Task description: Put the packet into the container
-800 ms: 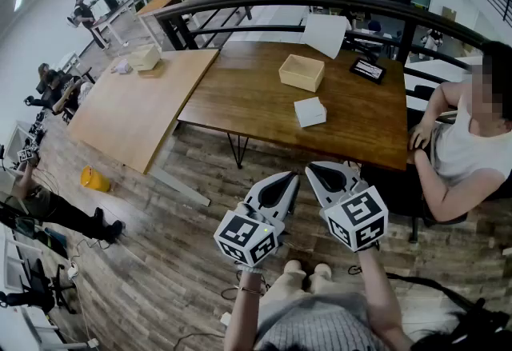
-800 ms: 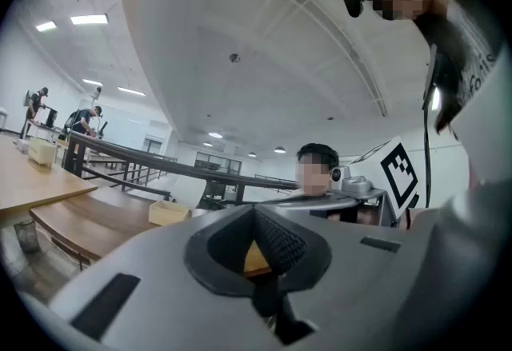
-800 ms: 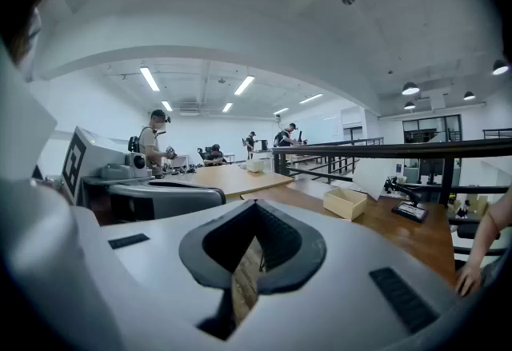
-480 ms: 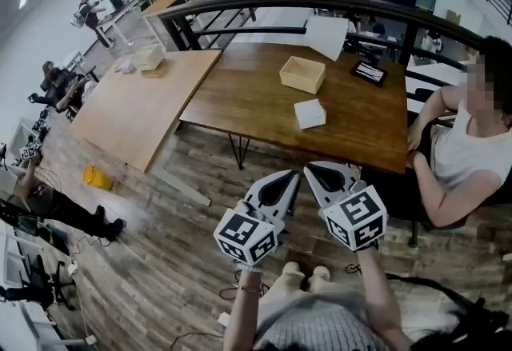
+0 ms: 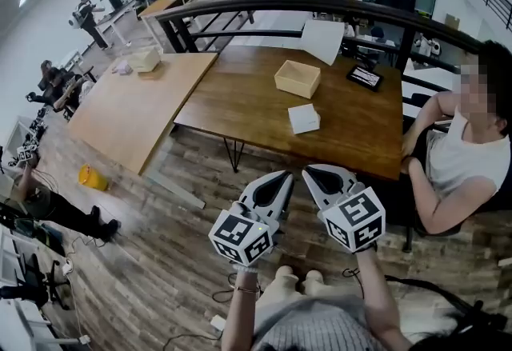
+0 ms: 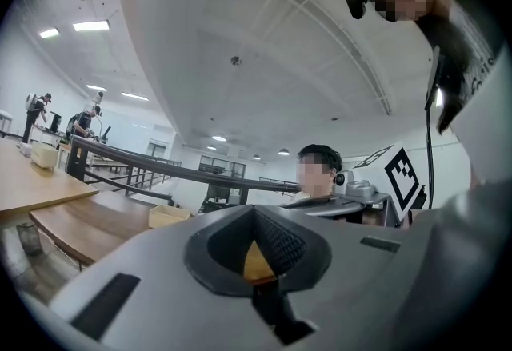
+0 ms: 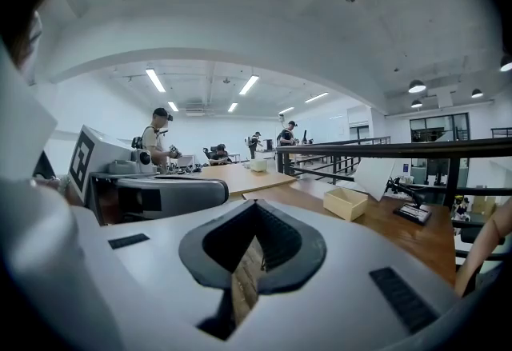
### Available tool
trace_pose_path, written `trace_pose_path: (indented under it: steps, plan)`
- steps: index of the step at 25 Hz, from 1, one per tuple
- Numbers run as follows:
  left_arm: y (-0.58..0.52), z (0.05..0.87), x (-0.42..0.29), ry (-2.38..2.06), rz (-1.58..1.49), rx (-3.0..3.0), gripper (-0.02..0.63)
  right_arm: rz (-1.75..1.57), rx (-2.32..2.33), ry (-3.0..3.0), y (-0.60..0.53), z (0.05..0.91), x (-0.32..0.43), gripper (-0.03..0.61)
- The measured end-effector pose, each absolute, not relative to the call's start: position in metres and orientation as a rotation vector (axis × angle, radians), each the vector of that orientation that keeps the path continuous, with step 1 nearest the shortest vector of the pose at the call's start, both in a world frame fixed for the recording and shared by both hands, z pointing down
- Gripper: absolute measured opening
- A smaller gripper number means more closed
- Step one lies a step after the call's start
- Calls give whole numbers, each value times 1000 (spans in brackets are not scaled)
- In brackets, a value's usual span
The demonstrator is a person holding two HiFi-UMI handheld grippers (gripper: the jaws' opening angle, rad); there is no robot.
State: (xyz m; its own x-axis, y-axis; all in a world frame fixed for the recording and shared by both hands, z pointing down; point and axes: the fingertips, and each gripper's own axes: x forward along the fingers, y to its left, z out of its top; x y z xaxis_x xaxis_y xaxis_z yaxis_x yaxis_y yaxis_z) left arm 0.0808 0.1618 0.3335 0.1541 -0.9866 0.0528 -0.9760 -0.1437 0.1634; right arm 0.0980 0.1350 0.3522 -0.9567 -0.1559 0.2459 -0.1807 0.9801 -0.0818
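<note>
The white packet (image 5: 304, 118) lies flat on the dark wooden table (image 5: 240, 101). Just beyond it stands the open tan box container (image 5: 298, 78), also visible as the container (image 7: 346, 202) and the container (image 6: 168, 216) in the gripper views. My left gripper (image 5: 285, 177) and right gripper (image 5: 310, 173) hang side by side over the plank floor, well short of the table's near edge. Both are shut, with nothing between the jaws. The left gripper (image 6: 255, 212) and right gripper (image 7: 255, 207) block the packet in their own views.
A person (image 5: 460, 157) sits at the table's right end, hand on its edge. A black device (image 5: 364, 77) and a white sheet (image 5: 322, 37) lie at the back. A light wooden table (image 5: 132, 109) adjoins on the left, with a dark railing (image 5: 336, 2) behind it. A yellow object (image 5: 90, 177) lies on the floor.
In the head view the table and its things have slid slightly left and closer. Both grippers keep the same side-by-side pose, still shut.
</note>
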Motion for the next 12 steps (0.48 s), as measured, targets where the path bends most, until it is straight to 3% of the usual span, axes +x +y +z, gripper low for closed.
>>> trace_pose_path:
  steps: [12]
  plan:
    - [126, 349, 61, -1957, -85, 2213, 5, 217, 191, -2860, 95, 372, 79, 11]
